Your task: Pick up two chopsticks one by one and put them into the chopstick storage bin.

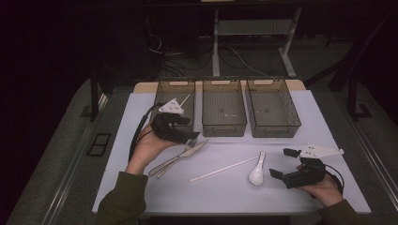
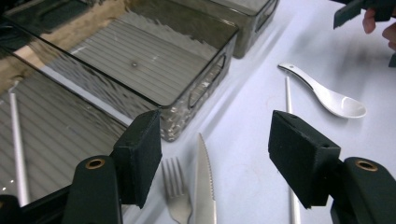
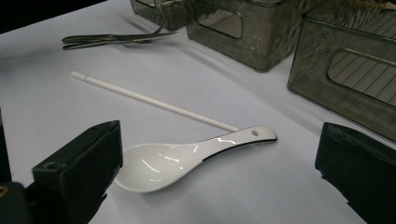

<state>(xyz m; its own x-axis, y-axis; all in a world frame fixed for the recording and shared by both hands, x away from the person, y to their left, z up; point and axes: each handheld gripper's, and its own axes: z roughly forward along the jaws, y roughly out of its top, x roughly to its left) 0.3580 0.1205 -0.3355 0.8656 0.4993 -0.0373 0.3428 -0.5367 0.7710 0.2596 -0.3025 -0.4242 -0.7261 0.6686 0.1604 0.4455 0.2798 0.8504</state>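
My left gripper [image 1: 187,135] hovers at the front of the left smoky bin [image 1: 174,85], jaws open and empty [image 2: 215,140]. A white chopstick [image 1: 184,100] lies inside that bin [image 2: 16,140]. Just below the jaws lie a metal fork [image 2: 176,191] and a serrated knife [image 2: 204,186], side by side on the white mat [image 1: 171,161]. A second white chopstick [image 1: 223,169] and a white ceramic spoon [image 1: 257,173] rest mid-table. My right gripper [image 1: 281,163] is held low to the right of the spoon [image 3: 187,156], open, with nothing in it [image 3: 224,149].
Three smoky plastic bins stand in a row at the back of the mat; the middle bin [image 1: 224,129] and the right bin [image 1: 273,131] hold nothing. The white mat [image 1: 225,194] ends near the table's front edge. Dark floor, cables and frame legs lie beyond.
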